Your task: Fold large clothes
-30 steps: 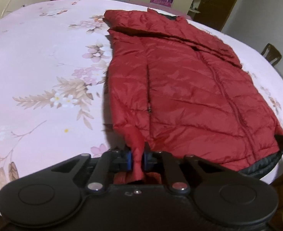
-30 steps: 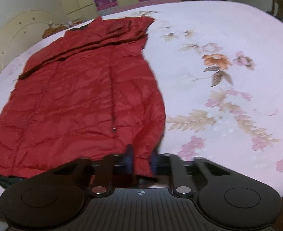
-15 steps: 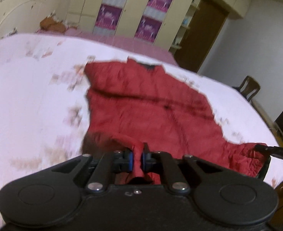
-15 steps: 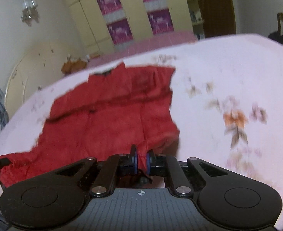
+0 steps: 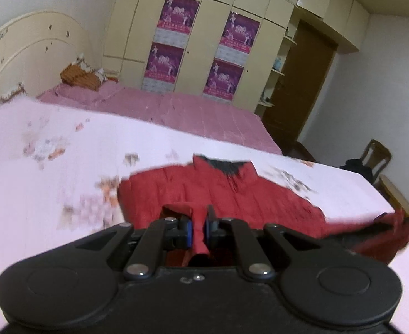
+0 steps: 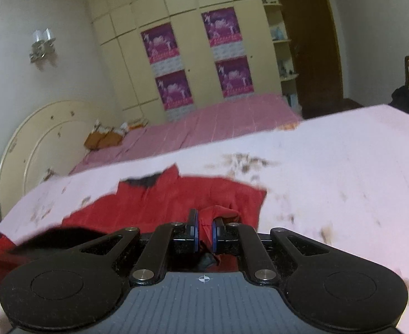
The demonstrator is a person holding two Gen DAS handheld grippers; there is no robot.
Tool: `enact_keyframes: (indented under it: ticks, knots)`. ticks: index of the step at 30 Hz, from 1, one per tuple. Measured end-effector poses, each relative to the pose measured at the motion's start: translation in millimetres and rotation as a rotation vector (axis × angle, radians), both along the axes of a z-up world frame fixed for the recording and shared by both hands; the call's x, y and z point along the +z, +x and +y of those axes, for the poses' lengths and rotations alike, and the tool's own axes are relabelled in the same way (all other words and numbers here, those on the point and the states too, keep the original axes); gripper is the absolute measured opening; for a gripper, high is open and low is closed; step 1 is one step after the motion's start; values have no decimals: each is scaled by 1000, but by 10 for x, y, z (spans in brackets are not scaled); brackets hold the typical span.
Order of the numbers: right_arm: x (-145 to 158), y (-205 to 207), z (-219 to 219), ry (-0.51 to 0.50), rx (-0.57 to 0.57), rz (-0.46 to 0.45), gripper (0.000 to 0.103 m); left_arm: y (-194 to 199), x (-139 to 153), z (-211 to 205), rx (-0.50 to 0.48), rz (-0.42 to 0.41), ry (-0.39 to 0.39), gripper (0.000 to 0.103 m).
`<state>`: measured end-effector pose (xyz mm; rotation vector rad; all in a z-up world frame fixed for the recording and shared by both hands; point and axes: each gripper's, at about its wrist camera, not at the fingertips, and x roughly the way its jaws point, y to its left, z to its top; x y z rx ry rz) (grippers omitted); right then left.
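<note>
A red padded jacket (image 5: 232,194) lies on the floral pink bedsheet (image 5: 51,167), its dark-lined collar at the far end. My left gripper (image 5: 198,229) is shut on one bottom hem corner and holds it up above the jacket. My right gripper (image 6: 204,232) is shut on the other hem corner of the jacket (image 6: 176,197). The lifted hem hangs between the two grippers and sags at the right edge of the left wrist view (image 5: 385,236). The jacket's lower body is hidden behind the gripper bodies.
A second bed with a pink cover (image 5: 190,111) and a cream headboard (image 5: 23,55) stands behind. Cream wardrobes with purple posters (image 5: 176,41) line the far wall. A wooden chair (image 5: 374,158) and a brown door (image 5: 301,83) are at the right.
Both grippers have lifted the jacket's bottom hem off the bed and carried it toward the collar. The views have tilted up from the sheet to the room.
</note>
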<state>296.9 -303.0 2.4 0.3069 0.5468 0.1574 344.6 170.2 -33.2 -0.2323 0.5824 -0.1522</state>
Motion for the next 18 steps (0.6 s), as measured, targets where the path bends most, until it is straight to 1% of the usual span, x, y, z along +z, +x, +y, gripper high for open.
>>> enact_keyframes:
  ticks: [5, 9, 10, 14, 18]
  knots:
    - [-2, 629, 8, -21, -13, -14, 8, 548, 33, 15, 61, -12, 15, 8]
    - [-62, 1112, 20, -33, -18, -18, 8, 1001, -7, -40, 113, -16, 55, 8]
    - [-86, 1205, 22, -35, -18, -16, 8, 1065, -18, -57, 123, -15, 64, 8]
    - [-276, 1609, 16, -45, -22, 15, 8, 1413, -131, -121, 152, 7, 111, 8]
    - [-573, 1985, 15, -46, -22, 73, 8, 1686, -306, -163, 163, 50, 136, 8]
